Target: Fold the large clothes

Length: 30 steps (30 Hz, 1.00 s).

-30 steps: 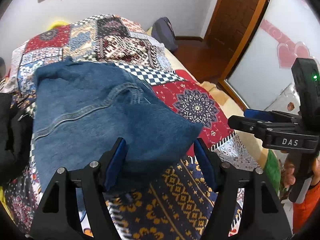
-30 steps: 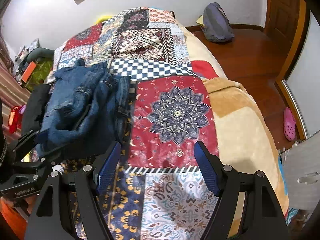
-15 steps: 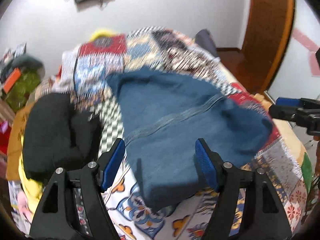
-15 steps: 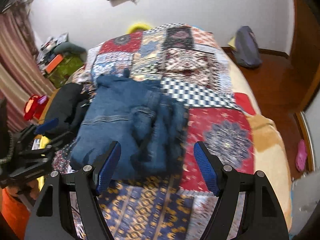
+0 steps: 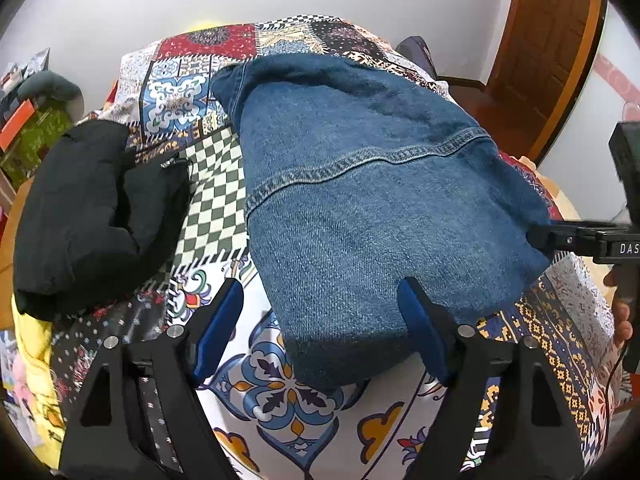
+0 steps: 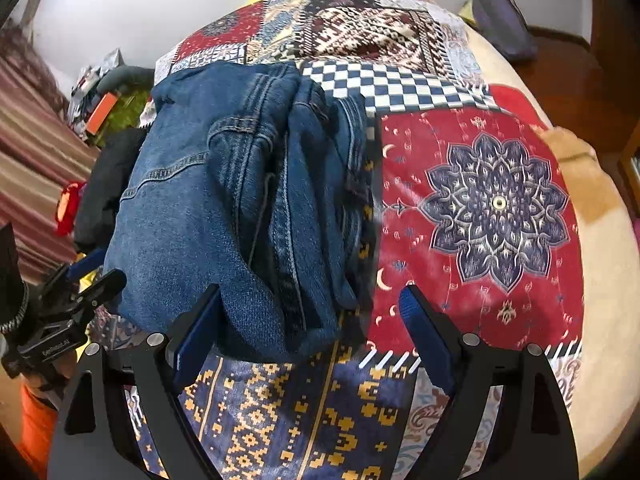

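Observation:
A pair of blue jeans (image 5: 380, 200) lies folded in a thick bundle on the patchwork quilt (image 5: 280, 396). My left gripper (image 5: 320, 332) hangs over the bundle's near left corner. Its jaws are opening; denim sits between them, but the pads do not press it. In the right wrist view the jeans (image 6: 240, 200) show their stacked folded edges. My right gripper (image 6: 312, 334) is at the near right corner, jaws opening, with denim loose between the pads. Each gripper shows in the other's view: the right gripper (image 5: 576, 240) and the left gripper (image 6: 72, 304).
A black garment (image 5: 92, 208) lies bunched on the bed left of the jeans. The quilt (image 6: 496, 200) stretches bare to the right of the jeans. A dark backpack (image 6: 500, 20) sits on the wooden floor beyond the bed, near a wooden door (image 5: 548, 40). Clutter fills the far left corner.
Both grippers have dropped closer to the jeans and their jaws stand wider. The left view has swung left, bringing the black garment into sight. The jeans now rest flat as a folded bundle.

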Each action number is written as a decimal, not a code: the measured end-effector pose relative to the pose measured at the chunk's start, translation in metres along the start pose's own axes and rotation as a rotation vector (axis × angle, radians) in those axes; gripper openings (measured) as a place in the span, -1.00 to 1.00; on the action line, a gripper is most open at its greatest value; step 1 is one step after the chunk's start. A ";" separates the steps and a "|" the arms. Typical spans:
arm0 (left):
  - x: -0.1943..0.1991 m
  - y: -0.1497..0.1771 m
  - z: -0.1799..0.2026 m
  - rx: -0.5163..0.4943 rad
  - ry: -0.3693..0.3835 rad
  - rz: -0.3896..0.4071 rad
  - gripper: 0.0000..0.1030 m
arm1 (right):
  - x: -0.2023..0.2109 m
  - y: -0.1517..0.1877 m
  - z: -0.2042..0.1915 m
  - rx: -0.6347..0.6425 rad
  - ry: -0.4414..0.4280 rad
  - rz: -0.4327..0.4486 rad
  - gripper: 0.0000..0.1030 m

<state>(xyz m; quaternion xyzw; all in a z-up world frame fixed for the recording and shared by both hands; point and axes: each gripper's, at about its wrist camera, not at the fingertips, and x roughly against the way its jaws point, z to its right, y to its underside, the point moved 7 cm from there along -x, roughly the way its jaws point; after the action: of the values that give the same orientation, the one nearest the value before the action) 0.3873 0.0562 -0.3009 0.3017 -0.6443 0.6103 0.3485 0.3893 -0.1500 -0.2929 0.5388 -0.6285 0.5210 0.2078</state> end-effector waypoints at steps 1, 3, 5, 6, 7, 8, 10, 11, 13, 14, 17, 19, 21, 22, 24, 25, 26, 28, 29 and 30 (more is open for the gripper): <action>0.002 -0.002 0.000 -0.006 -0.007 0.003 0.53 | 0.002 -0.002 -0.004 0.020 0.025 0.005 0.64; 0.008 -0.008 -0.003 -0.017 -0.034 0.016 0.53 | 0.010 -0.007 -0.014 0.081 0.087 0.023 0.64; 0.014 -0.014 -0.010 -0.018 -0.052 0.037 0.53 | 0.016 -0.012 -0.023 0.137 0.123 0.039 0.64; 0.016 -0.018 -0.013 -0.012 -0.054 0.046 0.53 | 0.019 -0.015 -0.027 0.161 0.134 0.048 0.64; 0.019 -0.022 -0.019 0.000 -0.054 0.054 0.53 | 0.022 -0.019 -0.032 0.181 0.138 0.059 0.65; 0.021 -0.027 -0.023 0.008 -0.052 0.057 0.53 | 0.023 -0.022 -0.035 0.190 0.136 0.065 0.68; 0.022 -0.036 -0.032 0.025 -0.057 0.067 0.53 | 0.024 -0.030 -0.042 0.201 0.118 0.080 0.68; 0.021 -0.040 -0.036 0.034 -0.057 0.069 0.53 | 0.021 -0.034 -0.043 0.201 0.106 0.082 0.68; 0.016 -0.047 -0.044 0.055 -0.049 0.064 0.54 | 0.015 -0.045 -0.046 0.188 0.074 0.078 0.68; 0.012 -0.050 -0.047 0.068 -0.036 0.056 0.54 | 0.011 -0.049 -0.046 0.176 0.059 0.072 0.68; -0.006 -0.052 -0.054 0.115 0.033 0.003 0.54 | -0.009 -0.057 -0.042 0.141 0.023 0.032 0.68; -0.025 -0.049 -0.053 0.151 0.116 -0.062 0.54 | -0.026 -0.059 -0.036 0.112 -0.003 -0.019 0.68; -0.040 -0.046 -0.050 0.178 0.181 -0.108 0.54 | -0.039 -0.058 -0.028 0.081 -0.023 -0.061 0.68; -0.046 -0.046 -0.049 0.193 0.212 -0.117 0.54 | -0.042 -0.058 -0.024 0.059 -0.050 -0.073 0.68; -0.058 -0.047 -0.050 0.229 0.276 -0.130 0.56 | -0.045 -0.059 -0.016 0.011 -0.099 -0.090 0.75; -0.061 -0.048 -0.050 0.242 0.293 -0.135 0.58 | -0.048 -0.061 -0.010 -0.017 -0.120 -0.101 0.77; -0.069 -0.049 -0.051 0.269 0.320 -0.149 0.59 | -0.050 -0.062 -0.008 -0.031 -0.140 -0.116 0.85; -0.081 -0.050 -0.052 0.304 0.360 -0.181 0.69 | -0.059 -0.062 -0.003 -0.056 -0.189 -0.159 0.90; -0.086 -0.050 -0.052 0.318 0.379 -0.192 0.72 | -0.061 -0.061 -0.003 -0.060 -0.199 -0.166 0.94; -0.090 -0.051 -0.052 0.328 0.393 -0.198 0.77 | -0.064 -0.062 -0.002 -0.062 -0.206 -0.170 0.98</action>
<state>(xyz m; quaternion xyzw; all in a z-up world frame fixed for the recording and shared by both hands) 0.4845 0.1010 -0.3445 0.2912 -0.4243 0.7164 0.4712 0.4652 -0.1111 -0.3177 0.6341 -0.6145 0.4238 0.2020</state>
